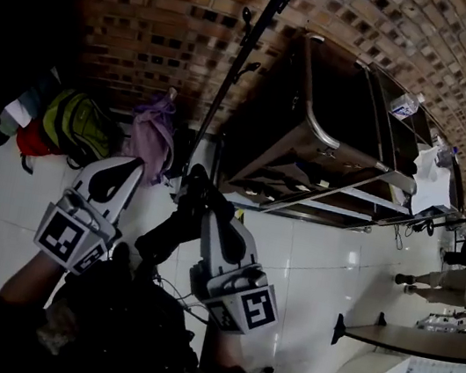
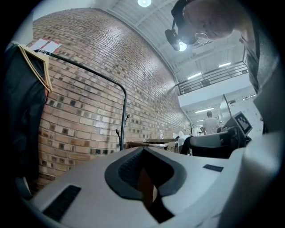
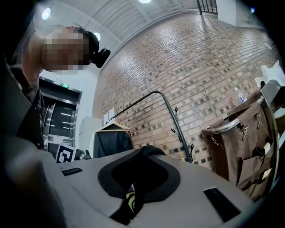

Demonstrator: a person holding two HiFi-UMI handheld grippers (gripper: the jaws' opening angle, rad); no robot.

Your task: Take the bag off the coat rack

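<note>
The coat rack [image 1: 239,66] is a thin black pole with hooks, standing against the brick wall; it also shows in the right gripper view [image 3: 180,133]. My right gripper [image 1: 203,187] is shut on a black strap of the bag [image 1: 168,230], which hangs dark below and between the two grippers. In the right gripper view the strap [image 3: 149,152] runs through the closed jaws of my right gripper [image 3: 143,156] and bulges over their tip. My left gripper [image 1: 134,165] is beside it to the left, shut with nothing in it [image 2: 143,153].
A green backpack [image 1: 79,123] and a purple bag [image 1: 154,136] lie at the foot of the wall. A brown fabric cart on a metal frame [image 1: 314,133] stands right of the rack. A dark coat on a hanger [image 3: 111,141] hangs from a bent rail.
</note>
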